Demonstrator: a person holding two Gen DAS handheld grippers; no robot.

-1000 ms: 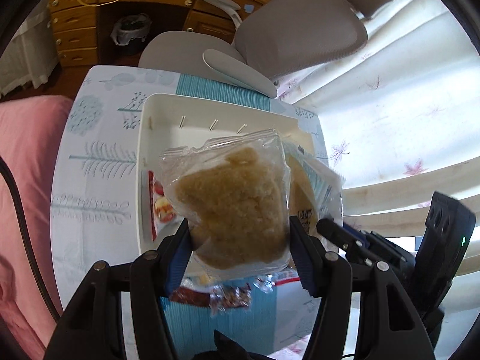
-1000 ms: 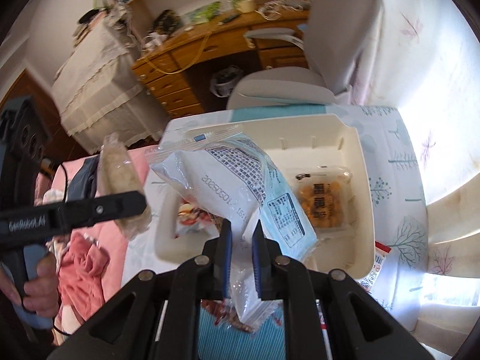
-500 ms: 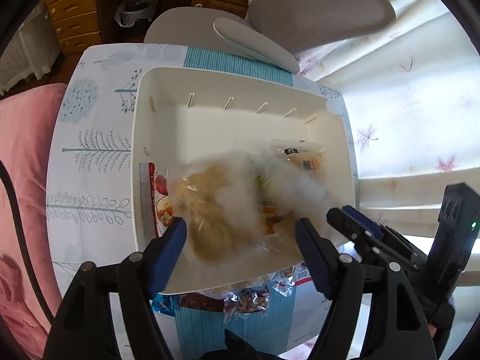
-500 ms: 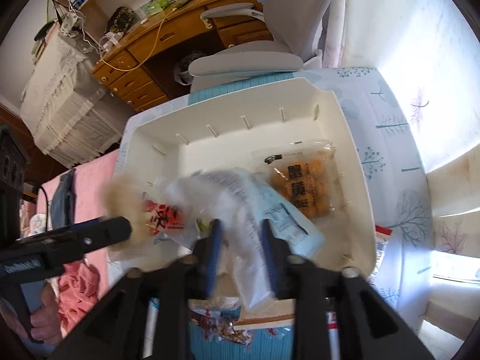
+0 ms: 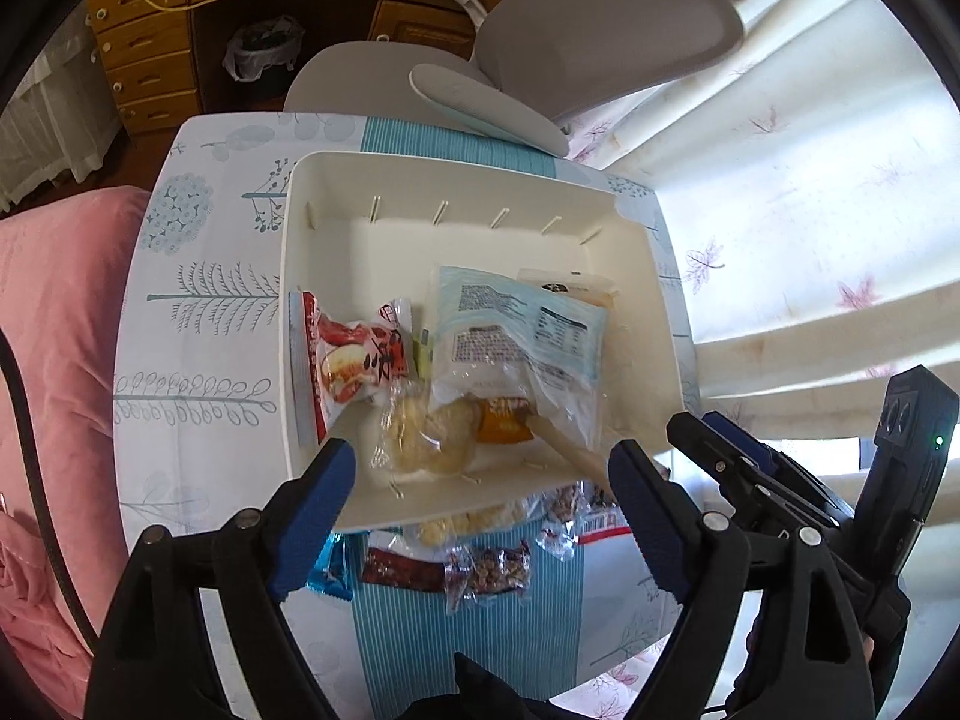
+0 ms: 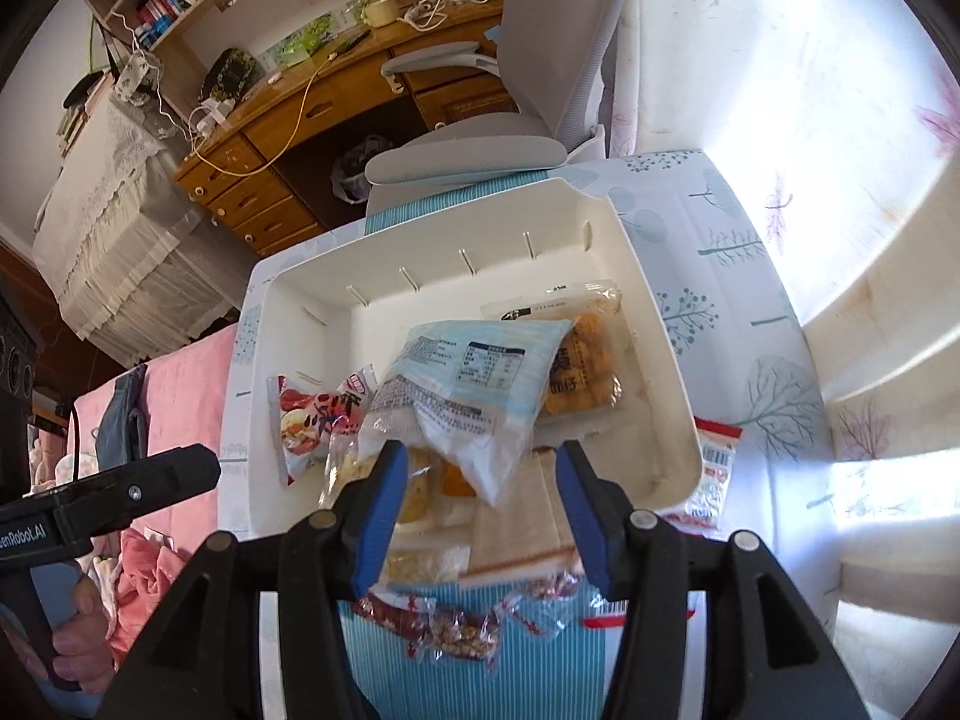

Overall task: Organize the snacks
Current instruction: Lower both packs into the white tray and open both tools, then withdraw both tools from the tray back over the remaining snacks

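Note:
A white plastic bin (image 5: pixel 480 180) (image 6: pixel 666 360) sits on the table and holds snacks. A light blue packet (image 5: pixel 528 324) (image 6: pixel 468 384) lies in the middle, over an orange snack pack (image 6: pixel 591 378). A clear bag of beige cakes (image 5: pixel 426 438) lies at the bin's near side. A red packet (image 5: pixel 348 360) (image 6: pixel 312 420) lies at the left. My left gripper (image 5: pixel 480 516) is open and empty above the bin's near rim. My right gripper (image 6: pixel 480 516) is open and empty above the same rim.
More wrapped snacks (image 5: pixel 474 570) (image 6: pixel 456 630) lie on the blue striped cloth in front of the bin. A red-and-white packet (image 6: pixel 714 468) lies right of the bin. A grey office chair (image 5: pixel 540 78) stands behind the table. Pink bedding (image 5: pixel 54 360) is at the left.
Both grippers opened. The bag of beige cakes dropped from the left one and the light blue packet from the right one, and both now lie in the bin.

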